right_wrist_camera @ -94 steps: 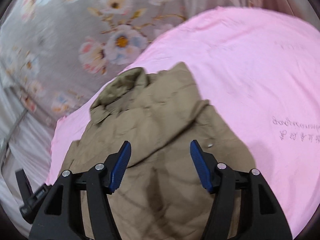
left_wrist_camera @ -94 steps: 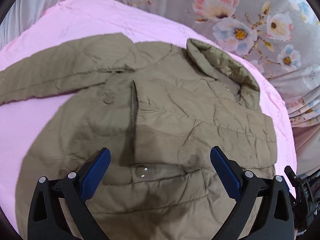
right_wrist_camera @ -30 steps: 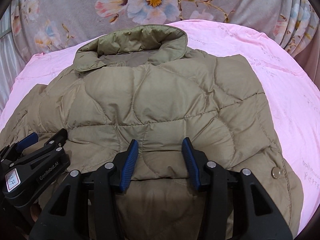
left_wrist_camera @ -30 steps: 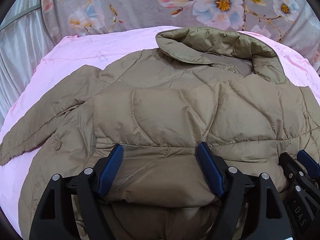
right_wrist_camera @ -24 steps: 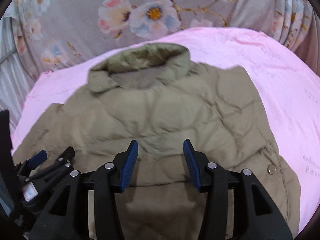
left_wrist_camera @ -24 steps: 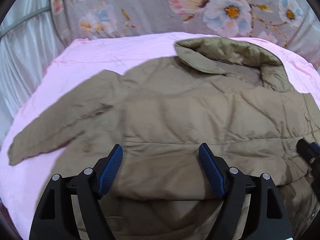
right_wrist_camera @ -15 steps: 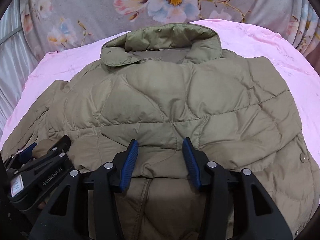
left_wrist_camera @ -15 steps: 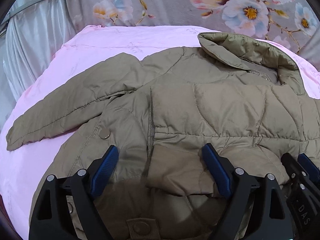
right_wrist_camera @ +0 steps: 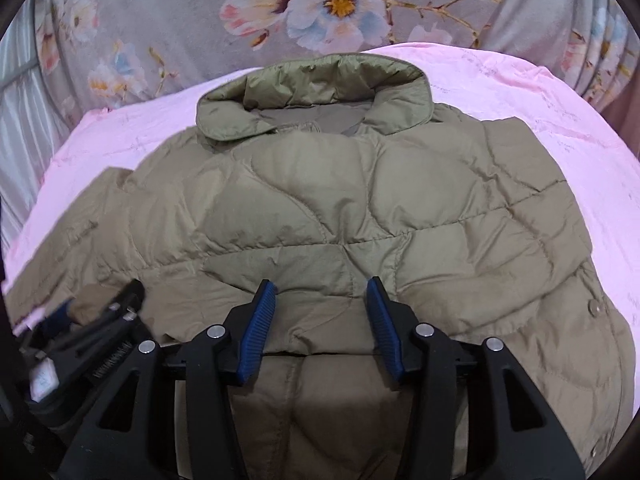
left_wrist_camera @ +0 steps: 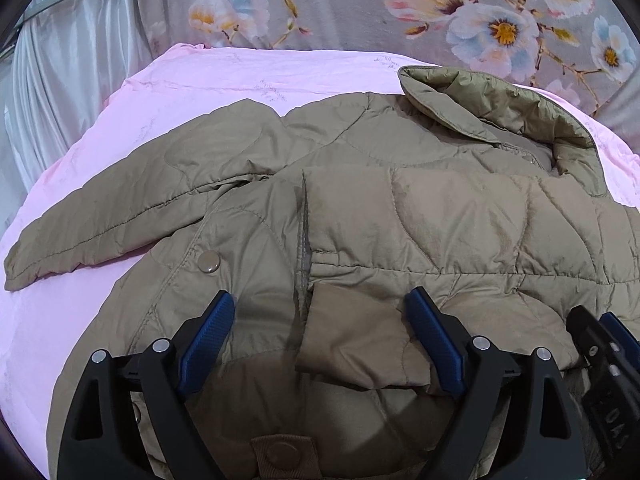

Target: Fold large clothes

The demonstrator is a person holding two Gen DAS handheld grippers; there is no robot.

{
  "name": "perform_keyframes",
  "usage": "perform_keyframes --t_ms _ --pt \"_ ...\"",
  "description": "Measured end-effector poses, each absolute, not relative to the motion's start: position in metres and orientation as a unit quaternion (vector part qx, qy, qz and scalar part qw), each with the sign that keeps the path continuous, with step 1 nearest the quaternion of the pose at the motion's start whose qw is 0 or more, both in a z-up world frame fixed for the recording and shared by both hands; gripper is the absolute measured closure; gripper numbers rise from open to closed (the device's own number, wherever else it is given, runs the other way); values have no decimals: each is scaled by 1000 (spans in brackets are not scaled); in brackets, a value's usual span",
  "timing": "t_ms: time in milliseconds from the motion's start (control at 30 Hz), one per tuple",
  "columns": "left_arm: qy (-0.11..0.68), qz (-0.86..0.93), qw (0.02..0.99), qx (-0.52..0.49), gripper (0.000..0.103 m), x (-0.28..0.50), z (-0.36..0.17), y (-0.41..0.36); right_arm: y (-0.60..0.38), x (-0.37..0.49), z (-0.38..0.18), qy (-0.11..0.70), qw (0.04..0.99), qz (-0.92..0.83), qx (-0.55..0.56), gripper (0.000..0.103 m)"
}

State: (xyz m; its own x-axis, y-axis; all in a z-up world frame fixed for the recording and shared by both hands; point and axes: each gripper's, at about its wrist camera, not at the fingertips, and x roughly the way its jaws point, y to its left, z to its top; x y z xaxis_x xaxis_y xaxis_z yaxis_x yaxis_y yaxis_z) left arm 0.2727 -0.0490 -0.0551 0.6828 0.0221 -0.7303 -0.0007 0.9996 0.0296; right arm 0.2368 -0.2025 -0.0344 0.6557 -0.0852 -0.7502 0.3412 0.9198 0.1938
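An olive quilted jacket (left_wrist_camera: 400, 216) lies spread on a pink sheet, collar (left_wrist_camera: 500, 108) at the far side. One sleeve is folded across the chest, its cuff (left_wrist_camera: 352, 336) between my left gripper's fingers. The other sleeve (left_wrist_camera: 120, 208) stretches out to the left. My left gripper (left_wrist_camera: 320, 316) is open just above the cuff. My right gripper (right_wrist_camera: 322, 300) is open over the folded sleeve on the jacket (right_wrist_camera: 360, 208), holding nothing. The left gripper also shows blurred in the right wrist view (right_wrist_camera: 92, 320).
The pink sheet (left_wrist_camera: 168, 96) covers the surface under the jacket and shows bare at left and far side (right_wrist_camera: 560, 92). A grey floral cloth (right_wrist_camera: 320, 4) hangs behind. A white curtain (left_wrist_camera: 48, 80) hangs at far left.
The right sleeve was folded across the jacket's chest over the last seconds. My left gripper has opened wider and drifted left, leaving the cuff lying on the jacket. The right gripper stays open over it.
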Motion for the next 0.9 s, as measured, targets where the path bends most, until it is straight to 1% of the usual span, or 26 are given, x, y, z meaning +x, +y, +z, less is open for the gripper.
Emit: perform_keyframes --t_ms 267,400,500,633,667,767,900 --pt "394 -14 919 -20 16 264 -53 -38 -203 235 -44 407 889 -127 168 56" --pt "396 -45 916 -52 16 250 -42 -16 -195 227 -28 416 887 -142 144 56" --pt "392 -39 916 -77 16 236 -23 22 -183 210 -3 388 899 -127 158 56" --pt "385 4 916 -117 16 232 -5 101 -152 206 23 362 917 -93 140 54" --pt "384 25 915 -120 16 233 -3 123 -143 209 25 360 919 -81 137 53" --pt "382 96 910 -129 17 235 -6 187 -123 228 20 363 922 -74 108 53" --pt "397 172 885 -172 17 240 -23 261 -115 254 4 383 913 -76 117 53"
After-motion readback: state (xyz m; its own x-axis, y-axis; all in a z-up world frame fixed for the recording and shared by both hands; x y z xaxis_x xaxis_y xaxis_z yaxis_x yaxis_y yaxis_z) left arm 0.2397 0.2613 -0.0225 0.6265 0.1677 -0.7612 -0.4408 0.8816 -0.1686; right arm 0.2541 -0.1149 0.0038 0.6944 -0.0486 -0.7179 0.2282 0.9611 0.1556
